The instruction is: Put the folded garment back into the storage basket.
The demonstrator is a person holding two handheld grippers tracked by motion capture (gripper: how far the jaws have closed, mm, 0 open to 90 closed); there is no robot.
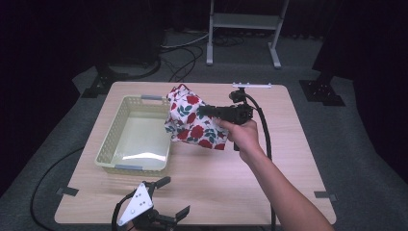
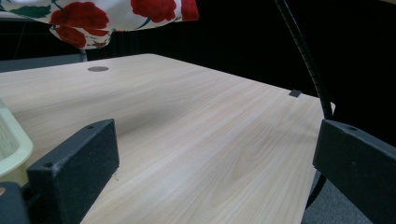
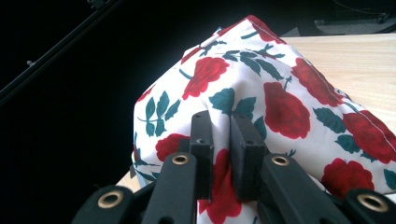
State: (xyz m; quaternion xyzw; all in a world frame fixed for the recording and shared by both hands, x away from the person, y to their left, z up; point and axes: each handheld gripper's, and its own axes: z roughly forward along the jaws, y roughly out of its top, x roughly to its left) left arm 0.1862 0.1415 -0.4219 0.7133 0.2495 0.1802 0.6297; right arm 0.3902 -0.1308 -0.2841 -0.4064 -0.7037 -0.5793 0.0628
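one white cloth with red roses (image 1: 192, 120), one pale yellow plastic basket (image 1: 136, 137), two grippers; right gripper (image 1: 204, 111) fingers (image 3: 203, 140) clamped on cloth, held above light wooden tabletop (image 1: 226, 178) beside basket; left gripper (image 1: 174, 196) fingers (image 2: 74, 170) wide apart, low at near edge.

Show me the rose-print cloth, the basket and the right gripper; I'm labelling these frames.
rose-print cloth (image 1: 192, 120): high view, middle of the hanging fabric.
basket (image 1: 111, 130): high view, its left wall.
right gripper (image 3: 221, 128): right gripper view, between its fingertips, pinching the cloth.
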